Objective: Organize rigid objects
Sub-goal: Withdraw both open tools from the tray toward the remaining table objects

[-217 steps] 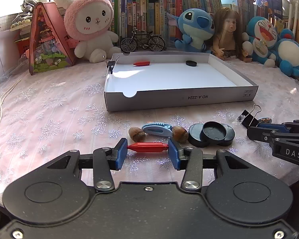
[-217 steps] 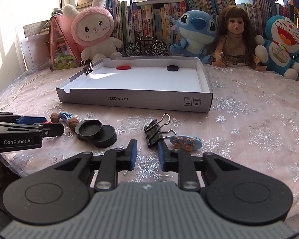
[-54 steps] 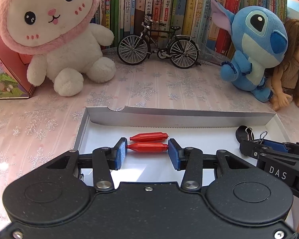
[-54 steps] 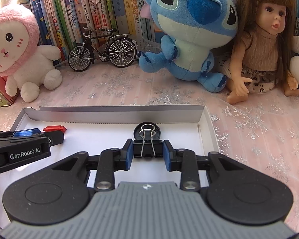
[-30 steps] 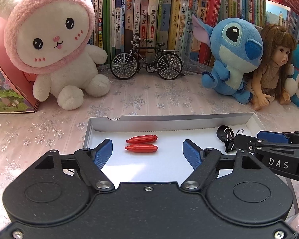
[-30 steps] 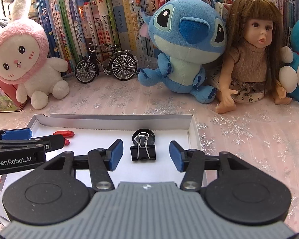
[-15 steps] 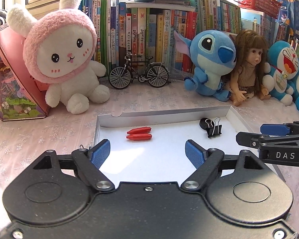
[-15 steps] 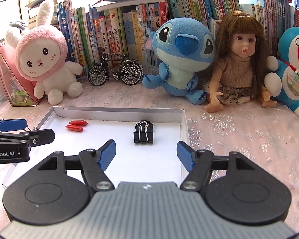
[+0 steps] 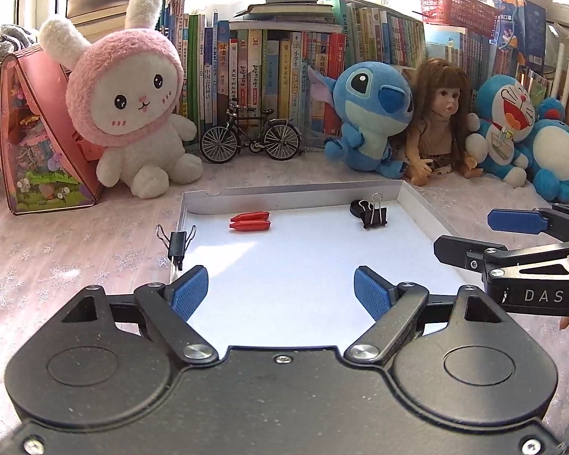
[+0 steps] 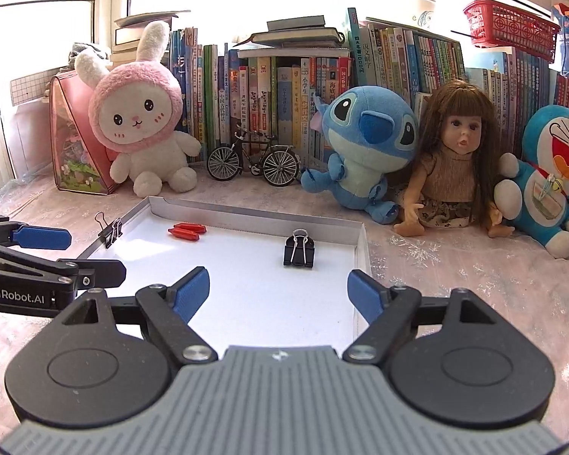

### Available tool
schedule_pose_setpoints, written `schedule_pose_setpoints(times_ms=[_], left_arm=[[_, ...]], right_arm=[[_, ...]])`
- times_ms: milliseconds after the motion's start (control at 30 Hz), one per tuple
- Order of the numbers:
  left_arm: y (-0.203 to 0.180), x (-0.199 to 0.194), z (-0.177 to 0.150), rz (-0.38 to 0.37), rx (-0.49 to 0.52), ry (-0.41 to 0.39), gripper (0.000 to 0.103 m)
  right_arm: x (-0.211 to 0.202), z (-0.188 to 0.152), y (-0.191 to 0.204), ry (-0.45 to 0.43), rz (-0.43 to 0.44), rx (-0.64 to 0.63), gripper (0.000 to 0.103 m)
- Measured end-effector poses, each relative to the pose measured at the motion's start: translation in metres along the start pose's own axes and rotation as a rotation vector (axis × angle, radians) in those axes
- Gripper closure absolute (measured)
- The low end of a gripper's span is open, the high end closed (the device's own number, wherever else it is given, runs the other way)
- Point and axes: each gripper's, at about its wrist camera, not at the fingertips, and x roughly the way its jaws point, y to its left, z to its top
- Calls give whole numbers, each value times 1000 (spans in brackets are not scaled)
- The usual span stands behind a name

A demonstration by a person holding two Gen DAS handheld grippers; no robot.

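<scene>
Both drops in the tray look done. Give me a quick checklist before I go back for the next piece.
1. Left gripper open, empty: ok.
2. Right gripper open, empty: ok.
3. Two red pieces side by side on the tray floor: ok.
4. Binder clip released, standing inside the tray: ok.
5. Second binder clip clamped on the tray's left wall: ok.
6. Remaining items on the table: cannot tell, out of view.

The left gripper [image 9: 280, 292] hangs over the white tray [image 9: 284, 265], fingers [image 9: 189, 292] spread wide and empty. At 12 o'clock lie two red pieces [image 9: 250, 222] side by side; at 1 o'clock a black binder clip [image 9: 374, 217] touches a black disc [image 9: 356, 207]. Another clip [image 9: 177, 244] grips the tray's wall at 11. The right gripper [image 9: 470, 237] enters at 3.
</scene>
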Motion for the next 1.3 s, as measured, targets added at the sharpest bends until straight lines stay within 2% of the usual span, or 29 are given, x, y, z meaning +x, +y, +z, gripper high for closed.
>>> schedule_pose_setpoints(times_ms=[633, 833, 1133, 1300], left_arm=[[-8, -47, -66, 30, 16, -63, 19], [-2, -52, -85, 22, 11, -38, 19], [9, -55, -103, 51, 19, -13, 19], [17, -60, -108, 42, 12, 5, 28]], right_arm=[[-31, -58, 20, -1, 0, -57, 14], [-40, -72, 30, 1, -14, -98, 14], [-42, -86, 39, 43, -9, -132, 14], [-43, -91, 39, 45, -32, -166, 14]])
